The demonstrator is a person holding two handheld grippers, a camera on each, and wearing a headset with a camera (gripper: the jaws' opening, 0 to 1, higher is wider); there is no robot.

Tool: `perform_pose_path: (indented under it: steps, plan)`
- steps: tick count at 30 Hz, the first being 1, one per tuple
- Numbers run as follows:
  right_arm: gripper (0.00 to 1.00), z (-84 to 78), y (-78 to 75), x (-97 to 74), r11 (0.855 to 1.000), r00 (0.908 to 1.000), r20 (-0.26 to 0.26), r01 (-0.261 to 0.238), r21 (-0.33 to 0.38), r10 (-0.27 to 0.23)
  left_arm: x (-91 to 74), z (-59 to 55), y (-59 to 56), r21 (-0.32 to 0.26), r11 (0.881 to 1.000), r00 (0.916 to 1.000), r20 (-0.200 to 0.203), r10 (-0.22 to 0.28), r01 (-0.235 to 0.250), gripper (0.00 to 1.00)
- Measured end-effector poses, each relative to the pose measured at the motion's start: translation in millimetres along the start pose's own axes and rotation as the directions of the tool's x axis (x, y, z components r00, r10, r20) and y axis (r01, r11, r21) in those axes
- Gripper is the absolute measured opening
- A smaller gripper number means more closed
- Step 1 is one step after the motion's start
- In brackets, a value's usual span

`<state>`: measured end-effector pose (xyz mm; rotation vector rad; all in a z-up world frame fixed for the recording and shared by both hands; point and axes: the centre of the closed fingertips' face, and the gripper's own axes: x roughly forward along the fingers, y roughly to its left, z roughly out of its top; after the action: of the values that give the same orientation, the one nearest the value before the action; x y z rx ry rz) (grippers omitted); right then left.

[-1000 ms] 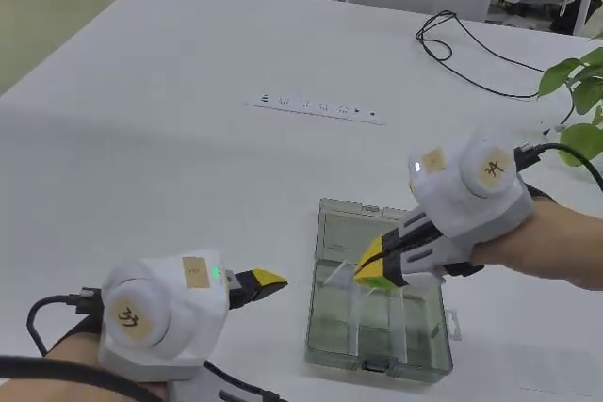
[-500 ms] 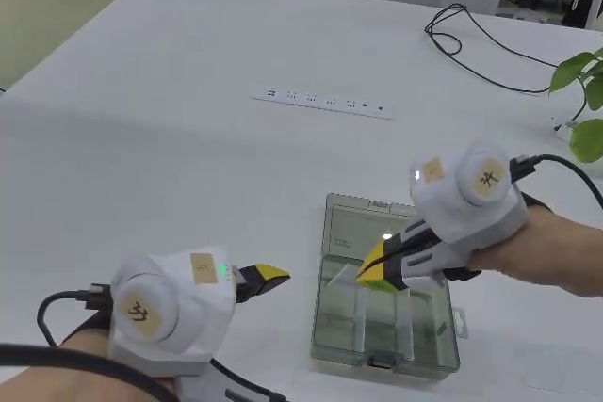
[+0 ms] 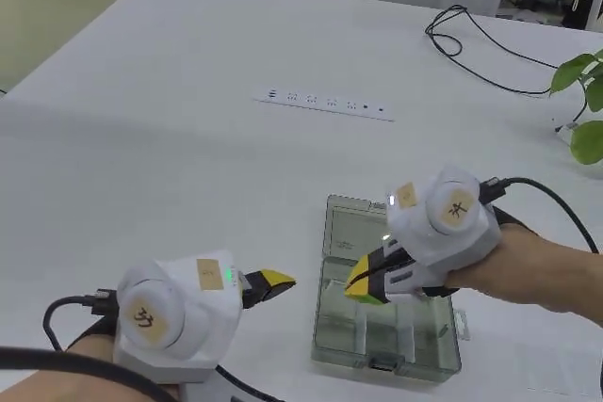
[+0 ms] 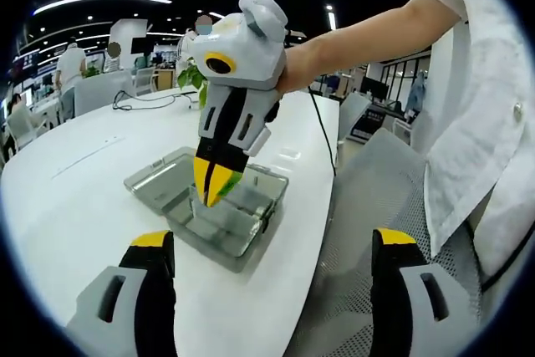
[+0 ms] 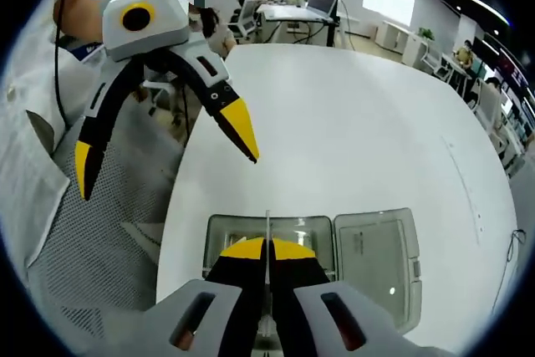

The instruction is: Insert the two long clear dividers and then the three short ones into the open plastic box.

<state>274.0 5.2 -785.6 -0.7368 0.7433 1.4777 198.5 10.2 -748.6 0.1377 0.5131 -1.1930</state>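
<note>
The clear plastic box [image 3: 322,322] lies open on the white table, its lid [image 3: 350,225] flat behind it. Clear dividers [image 3: 362,319] stand upright inside. My right gripper [image 3: 362,283] hovers over the box's left half, shut on a thin clear divider [image 5: 267,225] seen edge-on above the box [image 5: 224,228]. My left gripper [image 3: 270,282] waits left of the box, open with nothing in it. In the left gripper view its jaws [image 4: 272,244] stand wide apart, facing the right gripper [image 4: 213,190] and the box [image 4: 244,238]. The left gripper [image 5: 163,160] also shows in the right gripper view.
A white power strip [image 3: 325,103] lies across the middle of the table. A black cable [image 3: 471,44] loops at the far right, beside a green plant [image 3: 584,91]. Office chairs stand behind the table. A person's sleeve [image 4: 476,123] is close on the right.
My right gripper has come a little lower and to the left over the box, still shut on the divider. The left gripper has hardly moved.
</note>
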Motion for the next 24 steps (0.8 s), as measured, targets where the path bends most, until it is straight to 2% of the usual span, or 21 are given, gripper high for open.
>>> perform_pose_path:
  steps: [12,24]
  plan:
    - [0.02,-8.7,-1.6,16.4,1.0,0.9992,-0.04,-0.005,0.009,0.006,0.0,0.9,-0.3,-0.004,1.0,1.0,0.001,-0.001,0.001,1.0]
    - [0.02,-15.5,-0.7,29.0,0.999,0.9922,-0.124,-0.017,-0.03,0.013,1.1,1.1,-0.7,-0.007,1.0,1.0,0.0,-0.008,0.008,0.99]
